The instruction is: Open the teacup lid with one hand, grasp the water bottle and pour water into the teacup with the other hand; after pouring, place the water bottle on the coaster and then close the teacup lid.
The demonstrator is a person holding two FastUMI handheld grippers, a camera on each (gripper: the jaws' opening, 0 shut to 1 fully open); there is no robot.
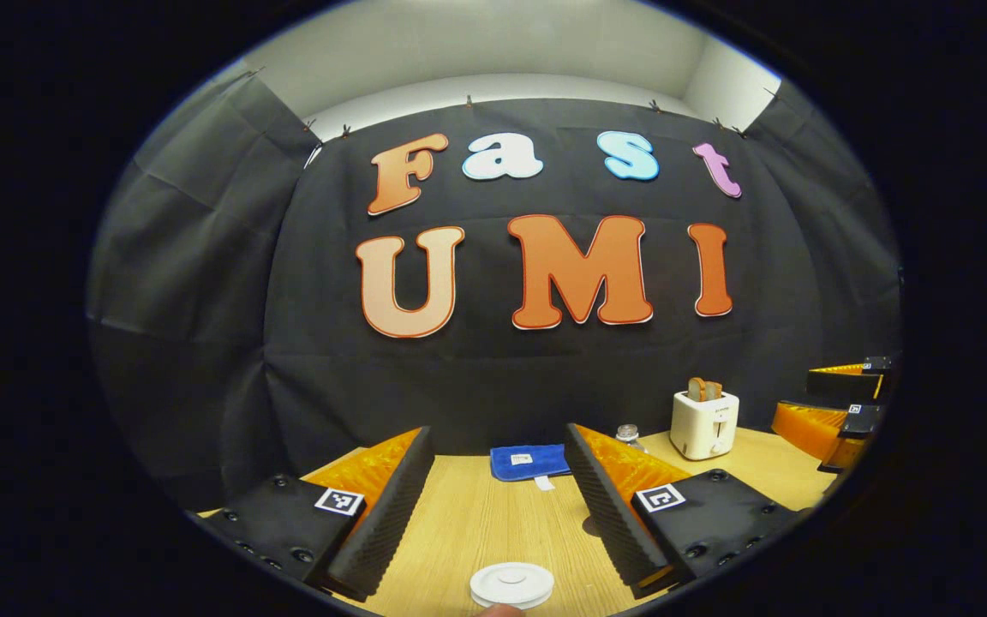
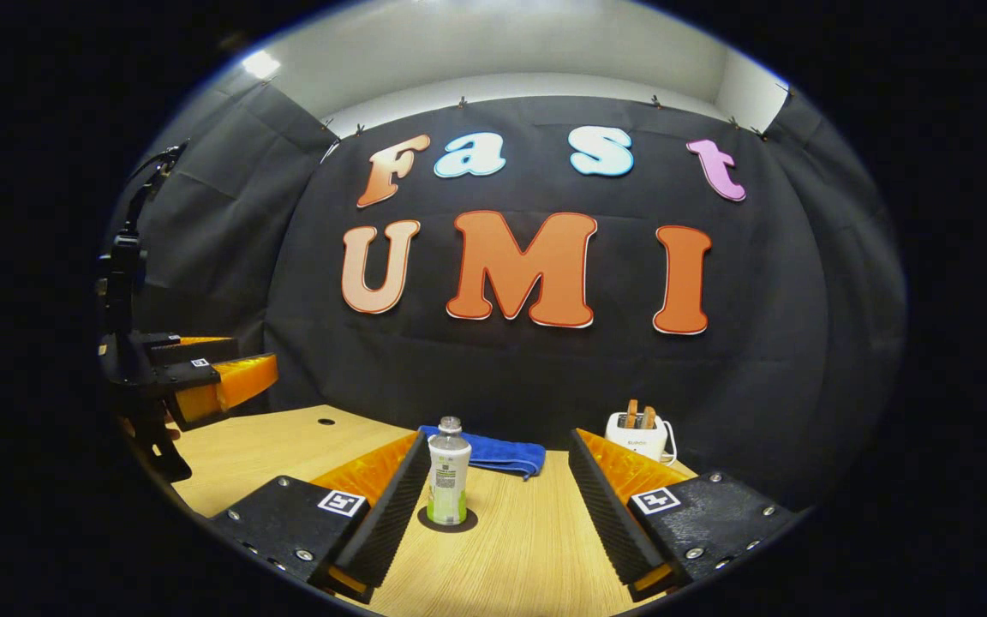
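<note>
Water bottle stands upright on a dark round coaster on the wooden table, just ahead of the right gripper, whose jaws are spread wide and hold nothing. In the left gripper view, the left gripper is likewise spread and empty, with the white teacup lid lying low between its fingers, still seated as far as can be told. A white toaster and a folded blue cloth sit farther back. Judged risks: the bottle is tall and narrow, so a finger brushing it on approach could tip it; the lid is flat and shallow, so the fingers might slide off.
</note>
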